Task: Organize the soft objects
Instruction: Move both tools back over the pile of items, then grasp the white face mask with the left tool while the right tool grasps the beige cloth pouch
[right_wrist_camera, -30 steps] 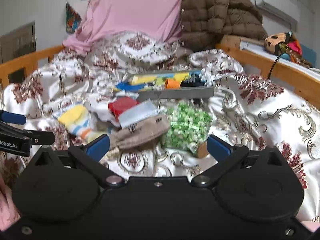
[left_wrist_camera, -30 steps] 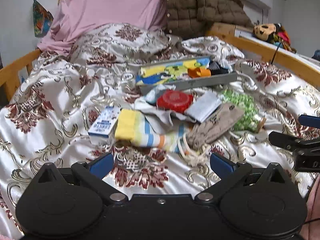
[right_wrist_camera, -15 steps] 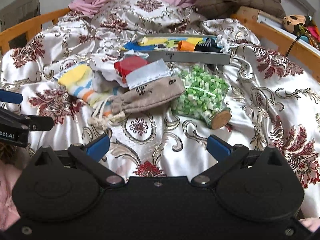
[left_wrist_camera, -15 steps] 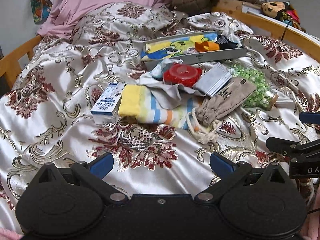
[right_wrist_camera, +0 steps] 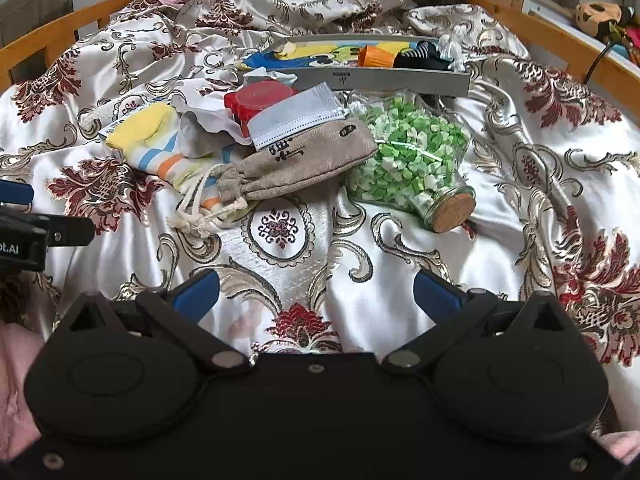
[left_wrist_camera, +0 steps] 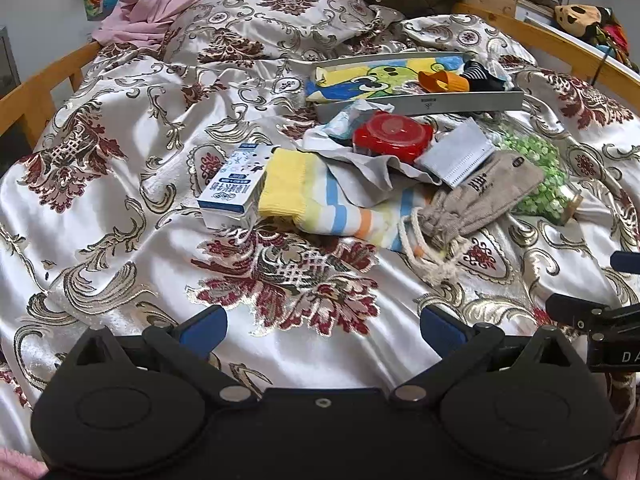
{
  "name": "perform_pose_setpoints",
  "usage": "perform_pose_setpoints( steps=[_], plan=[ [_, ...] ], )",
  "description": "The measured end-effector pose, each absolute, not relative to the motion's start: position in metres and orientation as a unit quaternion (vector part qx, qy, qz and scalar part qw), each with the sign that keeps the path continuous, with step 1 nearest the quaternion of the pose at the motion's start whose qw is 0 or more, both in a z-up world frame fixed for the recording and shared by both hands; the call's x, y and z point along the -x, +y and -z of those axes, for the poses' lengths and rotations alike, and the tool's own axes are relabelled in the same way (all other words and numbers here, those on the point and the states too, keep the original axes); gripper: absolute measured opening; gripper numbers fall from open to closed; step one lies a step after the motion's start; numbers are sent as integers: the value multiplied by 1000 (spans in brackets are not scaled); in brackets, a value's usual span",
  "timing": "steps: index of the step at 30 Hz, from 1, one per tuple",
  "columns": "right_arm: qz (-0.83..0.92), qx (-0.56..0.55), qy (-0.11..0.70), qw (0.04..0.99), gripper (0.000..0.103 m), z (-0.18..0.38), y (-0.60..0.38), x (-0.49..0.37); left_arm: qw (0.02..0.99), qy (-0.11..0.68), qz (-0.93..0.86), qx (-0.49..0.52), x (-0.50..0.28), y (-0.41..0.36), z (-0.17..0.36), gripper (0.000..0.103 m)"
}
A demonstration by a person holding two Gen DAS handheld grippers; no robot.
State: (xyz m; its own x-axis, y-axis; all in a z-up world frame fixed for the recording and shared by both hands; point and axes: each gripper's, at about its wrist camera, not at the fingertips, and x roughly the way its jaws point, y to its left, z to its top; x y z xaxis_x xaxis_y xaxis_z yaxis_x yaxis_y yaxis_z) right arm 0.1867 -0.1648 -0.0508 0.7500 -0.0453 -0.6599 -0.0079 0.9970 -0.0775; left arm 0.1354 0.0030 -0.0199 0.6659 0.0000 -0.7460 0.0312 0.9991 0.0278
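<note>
A pile lies mid-bed: a striped yellow cloth (left_wrist_camera: 316,196) (right_wrist_camera: 160,140), a grey-brown drawstring pouch (left_wrist_camera: 480,196) (right_wrist_camera: 304,160), a grey face mask (left_wrist_camera: 456,156) (right_wrist_camera: 292,116) and a pale grey cloth (left_wrist_camera: 360,160). Behind it a grey tray (left_wrist_camera: 460,102) (right_wrist_camera: 380,78) holds colourful cloth, an orange piece and dark socks. My left gripper (left_wrist_camera: 322,326) is open and empty, near the pile. My right gripper (right_wrist_camera: 316,294) is open and empty, in front of the pouch.
Hard items sit in the pile: a red lidded container (left_wrist_camera: 392,136) (right_wrist_camera: 256,100), a white-blue carton (left_wrist_camera: 232,190), a corked jar of green paper stars (right_wrist_camera: 412,160). Wooden bed rails (right_wrist_camera: 560,48) run along both sides; pillows and a jacket lie behind.
Both grippers have tilted downward and moved closer over the bed, so the pile sits lower and larger in view. Both stay open. Nothing on the bed has moved.
</note>
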Motion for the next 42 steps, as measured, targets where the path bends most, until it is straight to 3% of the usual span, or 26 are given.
perform_pose_setpoints(
  steps=[28,42],
  plan=[
    [22,-59,328,942,102,45,-207,-237,939,339,21,-52,-185,-10,7,102],
    [-4,9,266,964,102,43,-194,-256,949,292,115,-21,-237,-23,1,102]
  ],
)
